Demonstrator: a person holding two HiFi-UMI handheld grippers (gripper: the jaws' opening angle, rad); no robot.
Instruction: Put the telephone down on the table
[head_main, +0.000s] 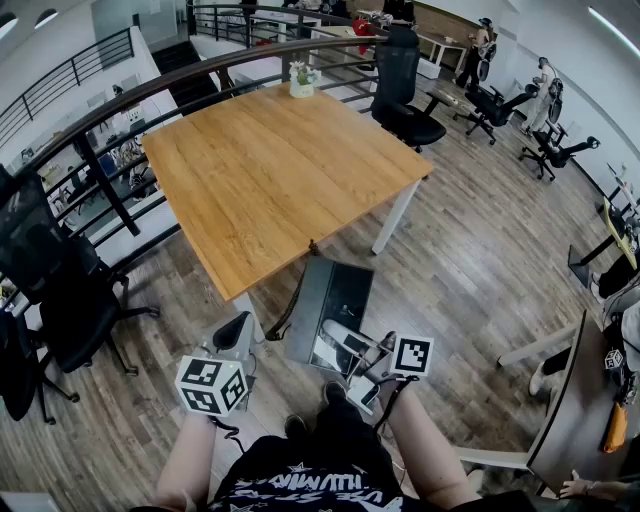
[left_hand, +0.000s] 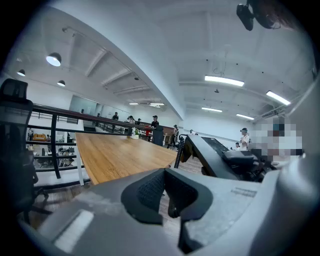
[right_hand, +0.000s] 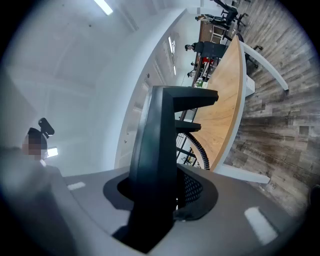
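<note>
1. Head view: the telephone (head_main: 335, 295) hangs in the air above the wood floor (head_main: 470, 270), just off the near corner of the tabletop (head_main: 270, 170). It does not touch the tabletop.
2. The right gripper (head_main: 340, 342) holds the telephone at the end nearest the person. Its marker cube (head_main: 412, 355) sits to the right of the grip point.
3. Right gripper view: the jaws are clamped on the dark telephone body (right_hand: 155, 150), which rises from between them towards the ceiling. A black coiled cord (right_hand: 199, 146) curves down beside the body on its right.
4. The left gripper (head_main: 235, 335) is positioned left of the telephone and apart from it, also over the floor and near the tabletop's near corner.
5. Left gripper view: the jaws of the left gripper (left_hand: 169, 197) are pressed together with nothing between them. The telephone (left_hand: 212, 152) shows to the right, tilted, with the coiled cord at its far end.
6. A small white plant pot (head_main: 302, 82) stands at the far edge of the tabletop.
7. A black office chair (head_main: 400, 80) stands at the far right corner of the tabletop. Another black chair (head_main: 50, 290) stands off its left side.
</note>
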